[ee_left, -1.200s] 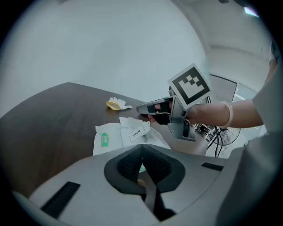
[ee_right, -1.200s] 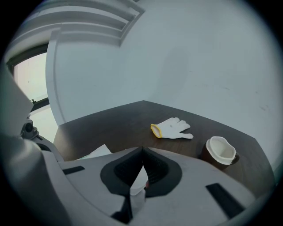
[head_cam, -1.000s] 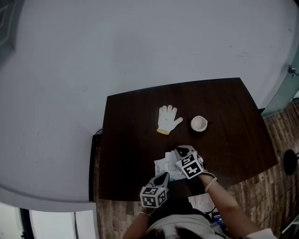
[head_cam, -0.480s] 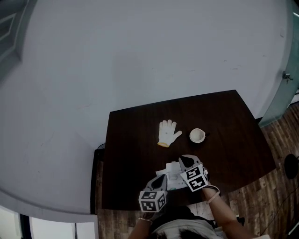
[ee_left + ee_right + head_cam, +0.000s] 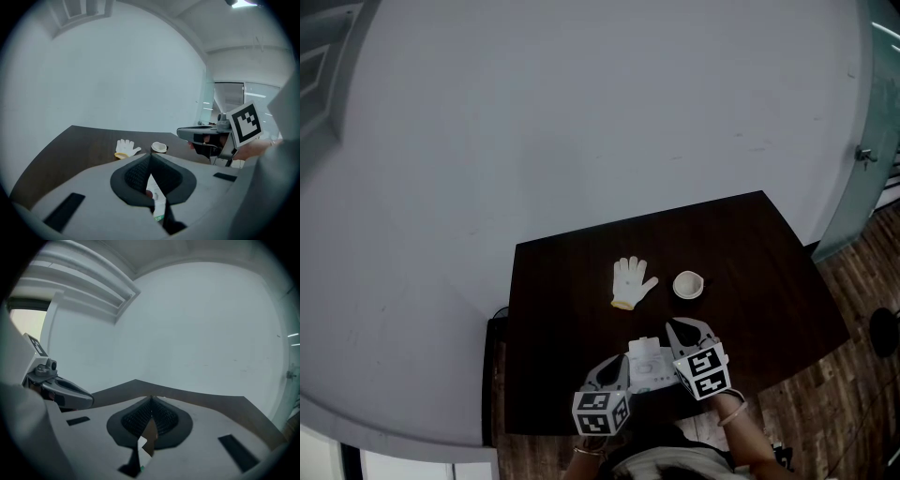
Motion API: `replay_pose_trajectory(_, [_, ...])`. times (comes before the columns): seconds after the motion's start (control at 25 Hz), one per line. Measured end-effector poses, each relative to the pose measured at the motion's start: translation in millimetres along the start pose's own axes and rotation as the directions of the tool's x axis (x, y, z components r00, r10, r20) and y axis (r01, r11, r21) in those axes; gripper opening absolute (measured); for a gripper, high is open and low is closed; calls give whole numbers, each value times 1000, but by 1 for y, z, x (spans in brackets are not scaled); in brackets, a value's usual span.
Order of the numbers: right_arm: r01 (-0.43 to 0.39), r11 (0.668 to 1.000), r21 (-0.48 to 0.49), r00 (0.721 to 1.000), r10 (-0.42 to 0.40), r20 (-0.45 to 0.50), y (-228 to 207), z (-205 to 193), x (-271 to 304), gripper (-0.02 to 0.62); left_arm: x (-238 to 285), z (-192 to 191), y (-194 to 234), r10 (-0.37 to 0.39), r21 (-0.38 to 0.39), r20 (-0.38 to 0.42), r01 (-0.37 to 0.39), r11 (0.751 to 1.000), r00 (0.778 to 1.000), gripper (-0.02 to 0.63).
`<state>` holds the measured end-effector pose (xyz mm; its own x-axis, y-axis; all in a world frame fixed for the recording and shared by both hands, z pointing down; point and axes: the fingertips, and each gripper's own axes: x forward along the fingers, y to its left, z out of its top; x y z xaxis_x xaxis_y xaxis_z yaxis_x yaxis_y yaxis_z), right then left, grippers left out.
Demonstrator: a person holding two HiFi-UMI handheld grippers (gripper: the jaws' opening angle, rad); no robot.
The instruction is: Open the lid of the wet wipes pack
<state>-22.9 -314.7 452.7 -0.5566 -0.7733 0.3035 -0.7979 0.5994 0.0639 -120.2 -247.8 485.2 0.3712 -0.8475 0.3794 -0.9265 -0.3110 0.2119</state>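
The white wet wipes pack (image 5: 649, 366) hangs above the near edge of the dark table (image 5: 572, 281), held from both sides. My left gripper (image 5: 619, 371) is shut on its left end; in the left gripper view the pack's white and green edge (image 5: 158, 204) sticks out below the closed pads (image 5: 140, 176). My right gripper (image 5: 676, 340) is shut on the pack's right side, and in the right gripper view a thin white flap (image 5: 142, 446) shows between its closed jaws. I cannot tell whether the lid stands open.
A white glove (image 5: 629, 280) and a small white cup (image 5: 688, 284) lie further back on the table; both also show in the left gripper view, the glove (image 5: 125, 148) left of the cup (image 5: 159, 147). A pale wall stands behind the table. Wooden floor lies to the right.
Both grippers have risen from the table with the pack between them. The glove and cup have not moved on the table.
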Motion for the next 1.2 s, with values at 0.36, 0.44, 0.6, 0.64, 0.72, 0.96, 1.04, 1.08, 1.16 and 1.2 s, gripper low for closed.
replay_pose_trajectory(0.36, [48, 999, 5, 995, -48, 85, -7, 32, -34, 8, -11, 34, -14, -14, 13, 45, 13, 1000, 999, 14])
replay_pose_trajectory(0.44, [60, 998, 5, 993, -60, 100, -7, 38, -39, 8, -13, 42, -19, -30, 15, 55, 29, 999, 998, 14])
replay_pose_trajectory(0.6, [62, 998, 24, 989, -64, 131, -7, 46, -51, 8, -19, 54, -29, -57, 22, 73, 56, 998, 996, 14])
replay_pose_trajectory(0.64, [63, 998, 20, 988, -66, 138, -6, 49, -53, 8, -20, 57, -31, -61, 26, 78, 59, 998, 995, 14])
replay_pose_trajectory(0.72, [71, 997, 9, 986, -72, 148, -7, 53, -58, 8, -23, 62, -35, -67, 33, 88, 65, 997, 994, 14])
replay_pose_trajectory(0.96, [88, 996, 8, 982, -88, 165, -8, 60, -70, 8, -31, 69, -42, -77, 41, 108, 73, 996, 991, 14])
replay_pose_trajectory(1.04, [89, 996, 4, 982, -88, 166, -6, 61, -72, 8, -33, 72, -43, -78, 43, 115, 73, 996, 990, 14])
replay_pose_trajectory(1.08, [88, 996, 6, 982, -87, 166, -5, 62, -73, 8, -34, 73, -43, -79, 46, 118, 74, 996, 990, 14])
replay_pose_trajectory(1.16, [87, 996, 11, 982, -88, 165, -4, 62, -74, 8, -34, 76, -44, -80, 51, 124, 74, 996, 989, 14])
replay_pose_trajectory(1.2, [88, 996, 13, 982, -89, 164, -4, 61, -75, 8, -34, 78, -44, -81, 52, 127, 75, 996, 989, 14])
